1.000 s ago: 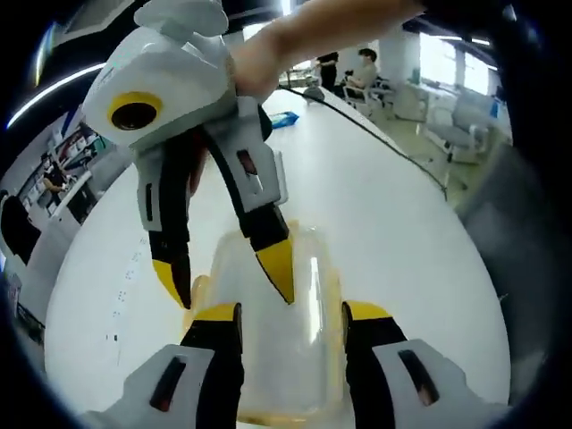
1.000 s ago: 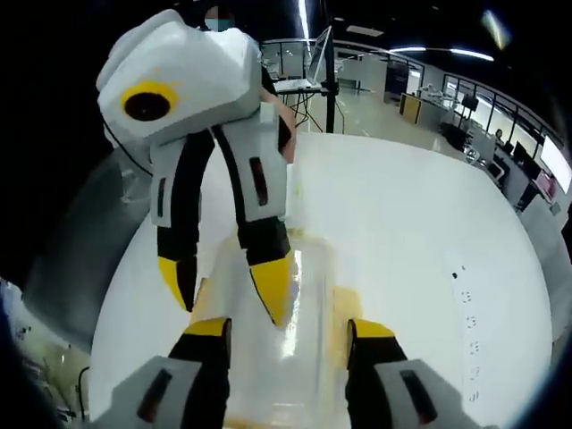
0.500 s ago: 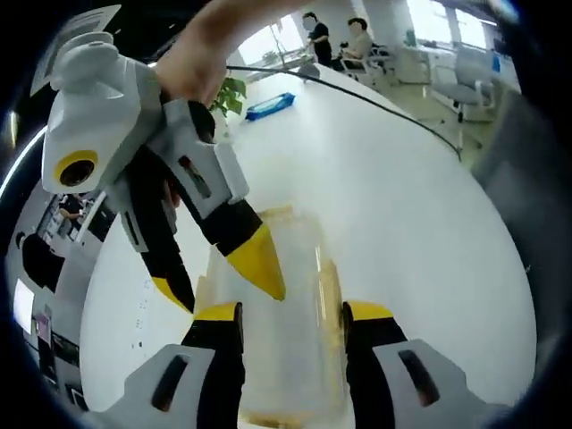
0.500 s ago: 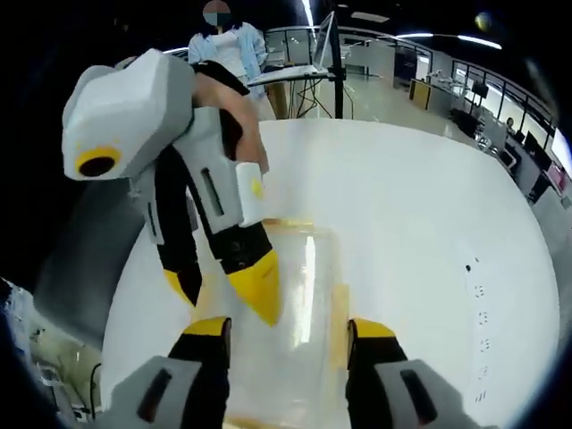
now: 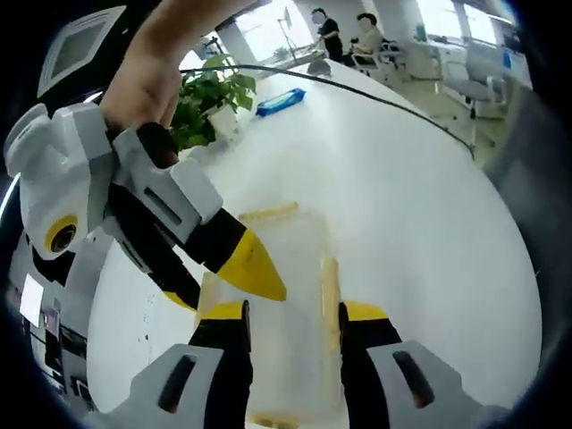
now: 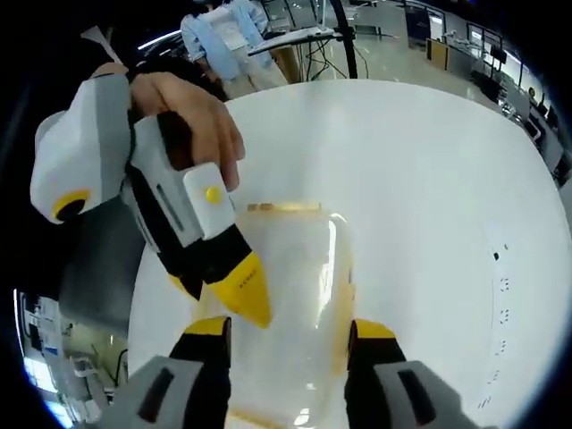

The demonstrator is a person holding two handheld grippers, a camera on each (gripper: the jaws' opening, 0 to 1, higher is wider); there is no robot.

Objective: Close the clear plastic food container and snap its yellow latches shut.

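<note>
Left gripper view: the left claw (image 5: 291,315) stands open astride the clear container (image 5: 284,308) on the white table (image 5: 402,206), yellow latches (image 5: 330,288) along its sides. The right claw (image 5: 234,277) reaches in from the left, its yellow tip over the lid; its spread cannot be told.

Right gripper view: the right claw (image 6: 288,328) stands open astride the container (image 6: 286,268). The left claw (image 6: 231,288), gripped by a hand (image 6: 192,116), touches the lid's near-left edge.

A clear plastic food container (image 5: 286,295) lies flat on a white surface (image 5: 402,206), its lid on. Yellow latches (image 5: 332,288) run along its long sides, another (image 6: 284,207) across its far end.
</note>
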